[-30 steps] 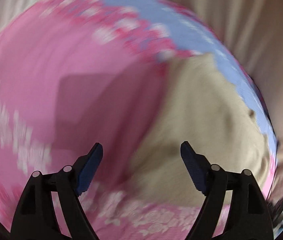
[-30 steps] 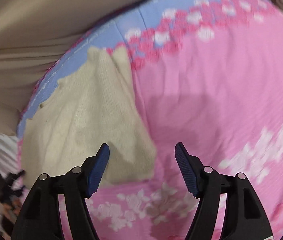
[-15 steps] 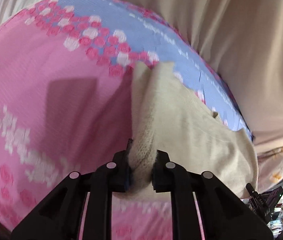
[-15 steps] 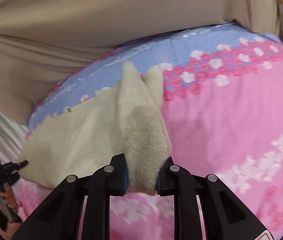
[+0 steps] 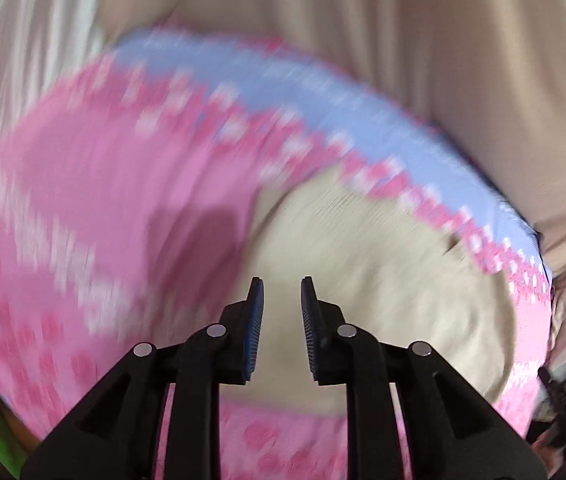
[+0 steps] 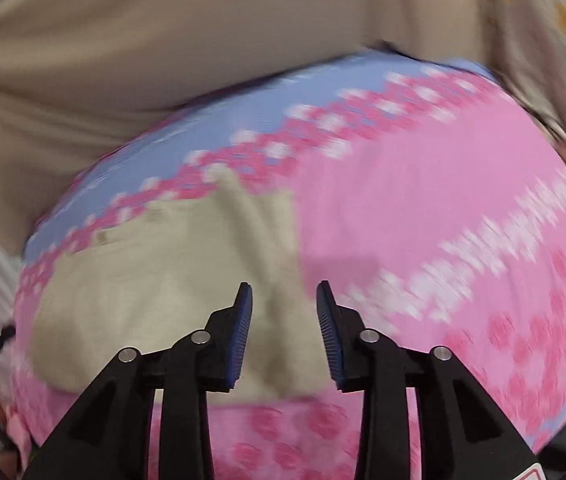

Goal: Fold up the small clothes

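The beige knit garment (image 5: 383,280) is shown lying released on the pink floral bed cover (image 5: 103,184), both the left tool (image 5: 281,300) and right tool (image 6: 284,300) opening empty above it; regrasping for another fold is likely required.

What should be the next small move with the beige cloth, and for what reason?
Probably bring both grippers back down to an unfolded edge for a second fold. The left gripper and right gripper are opening with nothing between them, and the beige cloth lies released on the pink cover, looking broad still.
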`<state>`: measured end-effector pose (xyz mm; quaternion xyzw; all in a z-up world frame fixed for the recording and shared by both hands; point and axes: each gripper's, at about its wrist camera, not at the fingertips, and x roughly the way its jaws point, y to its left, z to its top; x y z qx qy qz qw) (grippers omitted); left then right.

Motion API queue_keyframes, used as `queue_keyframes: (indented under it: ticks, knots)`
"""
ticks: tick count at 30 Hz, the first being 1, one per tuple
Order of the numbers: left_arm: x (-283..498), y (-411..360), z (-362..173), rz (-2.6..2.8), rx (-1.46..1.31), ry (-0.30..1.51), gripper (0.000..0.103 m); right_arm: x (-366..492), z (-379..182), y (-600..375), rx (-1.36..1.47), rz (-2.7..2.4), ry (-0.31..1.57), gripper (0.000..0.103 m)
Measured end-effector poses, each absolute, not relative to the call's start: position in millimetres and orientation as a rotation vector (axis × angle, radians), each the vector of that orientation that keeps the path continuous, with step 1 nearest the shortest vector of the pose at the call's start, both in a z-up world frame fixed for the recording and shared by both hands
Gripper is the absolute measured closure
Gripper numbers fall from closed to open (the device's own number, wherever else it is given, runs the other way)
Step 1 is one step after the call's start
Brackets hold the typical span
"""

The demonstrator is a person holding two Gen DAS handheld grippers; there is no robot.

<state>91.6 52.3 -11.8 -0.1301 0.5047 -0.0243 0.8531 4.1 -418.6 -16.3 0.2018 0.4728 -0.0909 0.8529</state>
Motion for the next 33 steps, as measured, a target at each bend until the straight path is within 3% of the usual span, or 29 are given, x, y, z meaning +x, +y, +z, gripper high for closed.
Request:
queue_keyframes:
  ticks: [2, 6, 9, 11, 14, 17, 19, 24, 27, 33]
  knots:
    - [112.6, 24.7, -17.6, -0.084, -0.214, 1.06, 0.072, 39.6, -24.9, -393.9, 0.398, -0.079, 1.031, 0.078]
    - [158.5, -3.0, -85.2, -0.026, -0.128, 1.205, 0.072, 110.5, -83.3, -374.0, 0.248, -0.088, 1.146, 0.084]
    - [171.9, 2.3, -120.6, 0.032, -0.093, 1.248, 0.071, 116.7, -123.6, -432.7, 0.4, -0.307, 1.22, 0.103]
    - [170.6, 3.2, -111.9, 0.029, -0.102, 1.235, 0.072, 112.4, -113.3, -448.6, 0.566, -0.314, 1.163, 0.103]
    - [165.9, 0.2, -98.9, 0.024, -0.096, 1.224, 0.072, 105.6, -84.5, -411.7, 0.434, -0.232, 1.106, 0.096]
    - [156.9, -4.8, -90.7, -0.002, -0.087, 1.232, 0.073, 106.0, -109.8, -394.8, 0.27, -0.258, 1.185, 0.096]
    - [153.9, -11.0, -87.4, -0.019, -0.069, 1.234, 0.073, 97.3, -120.8, -407.8, 0.326, -0.303, 1.208, 0.097]
    - [130.8, -20.1, -72.5, -0.061, 0.012, 1.202, 0.067, 65.2, -72.8, -401.8, 0.35, -0.284, 1.089, 0.093]
    - [119.2, -23.7, -69.7, -0.084, 0.021, 1.211, 0.067, 66.4, -110.1, -401.3, 0.257, -0.336, 1.239, 0.094]
    - [105.5, -25.0, -66.7, -0.097, 0.06, 1.212, 0.067, 43.9, -76.5, -394.5, 0.298, -0.323, 1.111, 0.091]
